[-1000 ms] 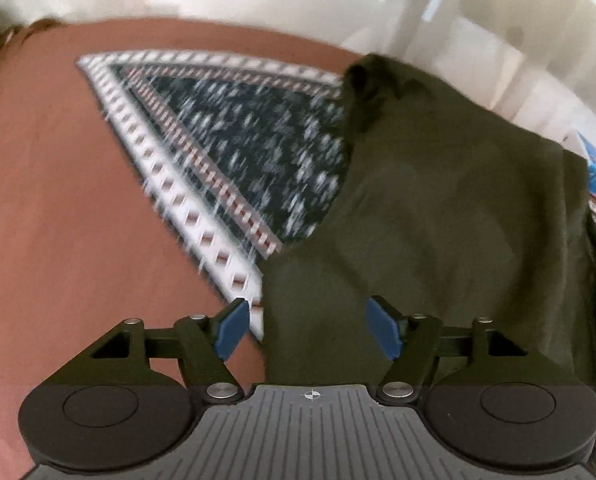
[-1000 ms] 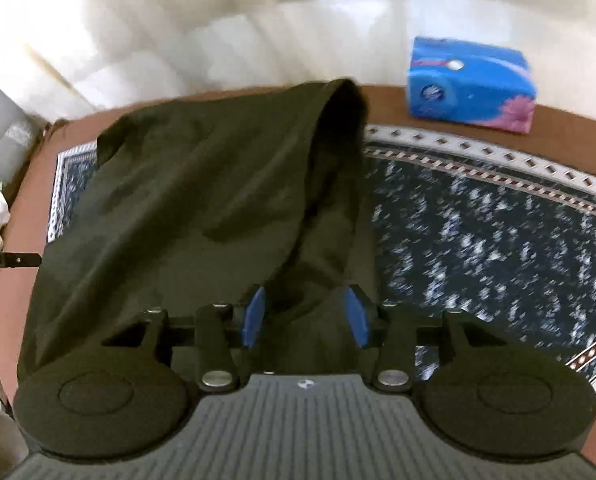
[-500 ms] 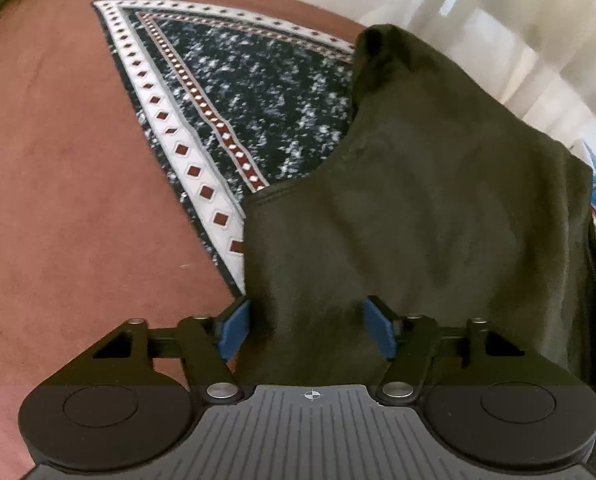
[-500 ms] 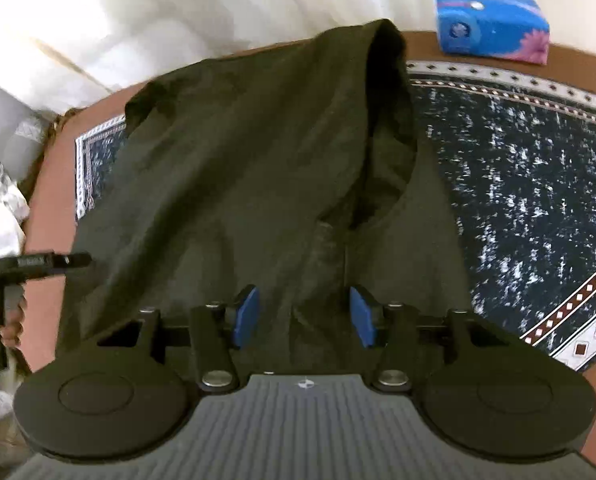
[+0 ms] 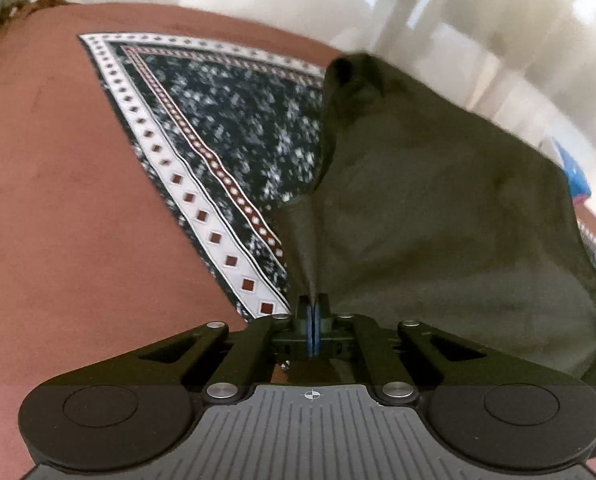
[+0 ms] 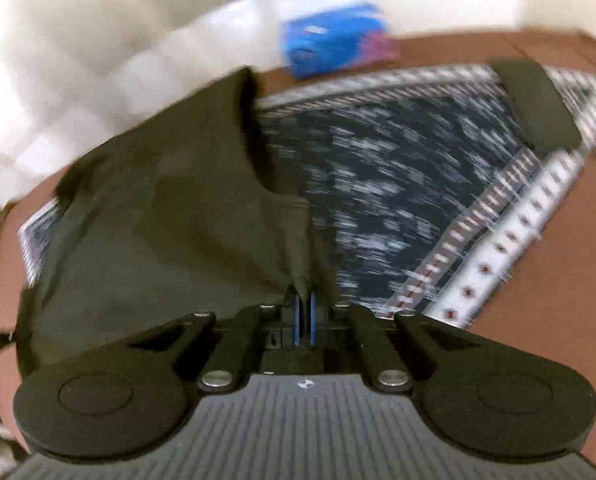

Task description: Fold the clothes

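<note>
A: What is the biggest thing in both views?

B: The plain brown cloth-covered surface [image 5: 58, 220], with a dark blue speckled cloth with a white, diamond-patterned border [image 5: 234, 128] spread on it. The dark olive-green fabric garment [image 5: 437, 208] lies over that patterned cloth, bunched up to a peak at the far side.

A: What does only the right wrist camera give?

B: A dark olive strip [image 6: 537, 104] lying across the far right corner of the patterned cloth, and the whole blue tissue pack [image 6: 333, 54] beyond the garment. The left camera catches only a blue sliver at its right edge.

A: And the grippers?

B: The left gripper [image 5: 313, 322] has just closed, its blue pads pinching a pulled-up ridge at the garment's near left edge. The right gripper [image 6: 304, 316] has also just closed, clamping a fold at the near right edge.
</note>
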A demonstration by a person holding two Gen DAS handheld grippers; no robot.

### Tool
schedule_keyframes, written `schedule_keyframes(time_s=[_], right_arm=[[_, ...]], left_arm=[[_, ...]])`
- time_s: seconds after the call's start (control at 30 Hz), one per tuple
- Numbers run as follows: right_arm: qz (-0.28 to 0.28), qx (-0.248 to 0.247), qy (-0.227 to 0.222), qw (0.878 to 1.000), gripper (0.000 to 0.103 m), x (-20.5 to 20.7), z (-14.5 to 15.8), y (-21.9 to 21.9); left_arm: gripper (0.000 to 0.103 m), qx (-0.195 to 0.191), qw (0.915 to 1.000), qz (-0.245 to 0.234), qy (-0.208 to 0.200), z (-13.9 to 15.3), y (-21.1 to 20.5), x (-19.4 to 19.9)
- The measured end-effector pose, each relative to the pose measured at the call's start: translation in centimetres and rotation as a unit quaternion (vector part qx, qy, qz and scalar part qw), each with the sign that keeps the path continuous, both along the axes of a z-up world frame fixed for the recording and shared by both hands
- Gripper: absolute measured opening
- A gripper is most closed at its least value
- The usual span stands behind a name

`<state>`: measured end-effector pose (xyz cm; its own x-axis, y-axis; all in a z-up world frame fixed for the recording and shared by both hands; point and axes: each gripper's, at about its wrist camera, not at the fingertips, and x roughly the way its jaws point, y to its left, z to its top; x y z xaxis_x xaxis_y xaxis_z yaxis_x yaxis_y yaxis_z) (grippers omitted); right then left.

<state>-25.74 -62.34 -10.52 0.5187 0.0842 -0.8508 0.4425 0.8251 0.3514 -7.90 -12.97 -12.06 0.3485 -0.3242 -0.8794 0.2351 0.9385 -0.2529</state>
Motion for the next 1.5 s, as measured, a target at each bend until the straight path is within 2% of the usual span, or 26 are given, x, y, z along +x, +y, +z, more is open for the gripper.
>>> schedule_keyframes(time_s=[0.03, 0.07, 0.1, 0.13, 0.2, 0.23, 0.3, 0.33, 0.4, 0.57, 0.73, 0.87, 1.0, 1.07, 1.2, 1.33, 1.37, 1.4, 1.5], right_arm=[[-0.010, 0.011, 0.006, 1.000, 0.005, 0.0, -1.1, -0.7], [-0.019, 0.021, 0.013, 1.000, 0.006, 0.0, -2.3, -1.1], [-0.024, 0.025, 0.015, 0.999, 0.009, 0.0, -2.8, -1.3], [-0.025, 0.022, 0.008, 0.999, 0.016, -0.4, -2.4, -1.1], [-0.028, 0.015, -0.008, 0.999, 0.021, -1.1, -1.6, -0.6], [-0.026, 0.009, -0.018, 0.999, 0.033, -1.7, -0.9, -0.5], [-0.014, -0.007, -0.041, 0.999, 0.050, -3.7, 1.2, -0.1], [-0.006, -0.014, -0.047, 0.999, 0.052, -4.7, 2.0, 0.1], [0.010, -0.016, -0.050, 0.999, 0.052, -6.7, 2.8, 0.5], [0.026, 0.011, -0.030, 0.999, 0.052, -10.8, 0.9, 2.3], [-0.006, 0.040, -0.021, 0.999, 0.052, -14.4, -0.1, 3.5], [-0.019, 0.044, -0.020, 0.999, 0.052, -16.3, 0.2, 4.7], [-0.017, 0.041, -0.019, 0.999, 0.051, -17.0, 0.3, 7.0], [-0.002, 0.055, -0.024, 0.998, 0.051, -16.5, 0.5, 8.9], [0.080, 0.059, -0.035, 0.994, 0.051, -13.7, 1.2, 14.5], [0.136, 0.058, -0.040, 0.988, 0.051, -11.2, 1.1, 19.8], [0.146, 0.063, -0.038, 0.987, 0.051, -10.7, 0.9, 20.8], [0.156, 0.065, -0.034, 0.985, 0.051, -10.3, 0.7, 21.8], [0.177, 0.058, -0.020, 0.982, 0.051, -9.5, 0.0, 24.2]], left_arm=[[0.000, 0.004, 0.9999, -0.007, 0.009, -0.8, -0.3, 0.2], [0.008, 0.011, 0.9998, -0.011, 0.016, -1.5, -0.6, 0.3], [0.027, 0.017, 0.9997, -0.011, 0.017, -1.6, -0.6, 0.3], [0.029, 0.020, 0.9996, -0.010, 0.015, -1.5, -0.5, 0.3], [0.055, 0.021, 0.9997, 0.008, 0.000, -0.2, 0.2, -0.5], [0.058, 0.021, 0.9996, 0.017, -0.009, 0.5, 0.6, -1.1], [0.058, 0.019, 0.9992, 0.029, -0.022, 2.0, 1.3, -2.3], [0.058, 0.020, 0.9990, 0.028, -0.027, 2.6, 1.3, -2.9], [0.058, 0.026, 0.9990, 0.012, -0.035, 3.6, 0.6, -4.5], [0.059, 0.064, 0.9959, -0.044, -0.045, 3.7, -1.3, -9.0], [0.059, 0.054, 0.9968, -0.056, -0.018, 2.6, 0.2, -12.6], [0.059, 0.054, 0.9947, -0.086, -0.017, 2.3, 1.8, -15.0], [0.060, 0.079, 0.9872, -0.134, -0.039, 1.1, 2.2, -17.3], [0.060, 0.101, 0.9813, -0.151, -0.063, -0.1, 1.7, -17.9], [0.060, 0.110, 0.9710, -0.186, -0.101, -2.3, 0.4, -18.4], [0.059, 0.097, 0.9690, -0.192, -0.121, -2.9, 0.3, -18.0], [0.056, 0.086, 0.9712, -0.187, -0.121, -2.5, 0.4, -17.6], [0.043, 0.070, 0.9743, -0.178, -0.118, -2.0, 0.5, -17.0], [0.028, 0.010, 0.9832, -0.147, -0.108, 0.2, 0.8, -14.9]])
